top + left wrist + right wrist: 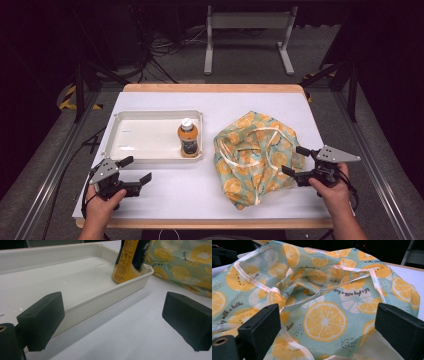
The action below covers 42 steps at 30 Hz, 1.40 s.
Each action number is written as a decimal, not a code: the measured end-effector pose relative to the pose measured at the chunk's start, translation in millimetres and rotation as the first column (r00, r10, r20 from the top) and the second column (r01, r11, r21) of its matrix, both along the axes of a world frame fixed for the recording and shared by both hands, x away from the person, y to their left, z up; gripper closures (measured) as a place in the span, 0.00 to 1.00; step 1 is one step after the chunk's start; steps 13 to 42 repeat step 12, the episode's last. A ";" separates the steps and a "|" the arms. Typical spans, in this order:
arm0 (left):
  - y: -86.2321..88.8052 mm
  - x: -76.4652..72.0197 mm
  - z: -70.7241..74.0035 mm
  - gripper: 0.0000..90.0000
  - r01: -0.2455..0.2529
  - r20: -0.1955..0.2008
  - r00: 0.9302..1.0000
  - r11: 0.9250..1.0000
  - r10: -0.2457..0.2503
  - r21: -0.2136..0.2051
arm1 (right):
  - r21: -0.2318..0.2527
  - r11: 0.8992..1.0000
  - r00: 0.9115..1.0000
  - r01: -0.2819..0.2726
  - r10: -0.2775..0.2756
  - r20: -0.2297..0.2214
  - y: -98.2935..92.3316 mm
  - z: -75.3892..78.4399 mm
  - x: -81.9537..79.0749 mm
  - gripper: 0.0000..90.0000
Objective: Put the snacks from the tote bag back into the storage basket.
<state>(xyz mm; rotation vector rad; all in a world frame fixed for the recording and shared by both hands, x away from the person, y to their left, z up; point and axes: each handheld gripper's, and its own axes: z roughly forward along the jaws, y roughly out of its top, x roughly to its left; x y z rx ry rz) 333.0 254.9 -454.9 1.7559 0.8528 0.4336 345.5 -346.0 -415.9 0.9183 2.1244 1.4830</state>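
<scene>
Nearest in the high view are two hands at the near edge of the surface [165, 192], each with a hand-held gripper. The left hand-held gripper [136, 169] has its jaws apart and holds nothing; it points toward the white tray [125, 116] near the far left corner. An orange bottle [188, 138] stands upright in the tray's near right corner. The right hand-held gripper [295, 161], also with jaws spread and empty, sits at the right rim of the crumpled fruit-print bag [252, 155], so I judge the right hand is clearly nearer to the bag. Beyond the surface are a grey floor, cables and a metal stand.

From the left gripper view, the tray wall [105, 296] lies just ahead and the bottle [128, 261] ahead to the right.

From the right gripper view, the bag [324, 315] lies directly between the jaws, its pale handles [259, 281] across the folds.
</scene>
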 end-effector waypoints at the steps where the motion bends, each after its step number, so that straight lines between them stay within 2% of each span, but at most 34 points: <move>1: -0.3 0.3 0.1 0.05 0.003 0.007 1.000 1.000 -0.003 0.010 | 0.000 1.000 1.000 0.000 0.000 0.000 -0.3 -0.5 0.1 0.08; 5: -0.8 -0.6 0.7 0.05 0.006 -0.003 1.000 1.000 -0.006 -0.014 | 0.004 1.000 1.000 0.000 0.000 -0.001 -0.8 -2.4 0.6 0.08; 12: -0.4 -3.2 4.8 0.07 -0.004 0.001 1.000 1.000 0.004 -0.020 | 0.007 1.000 1.000 0.004 -0.004 -0.002 -0.9 -2.7 -0.3 0.08; 42: -0.4 -3.2 4.8 0.07 -0.004 0.001 1.000 1.000 0.004 -0.020 | 0.007 1.000 1.000 0.004 -0.004 -0.002 -0.9 -2.7 -0.3 0.08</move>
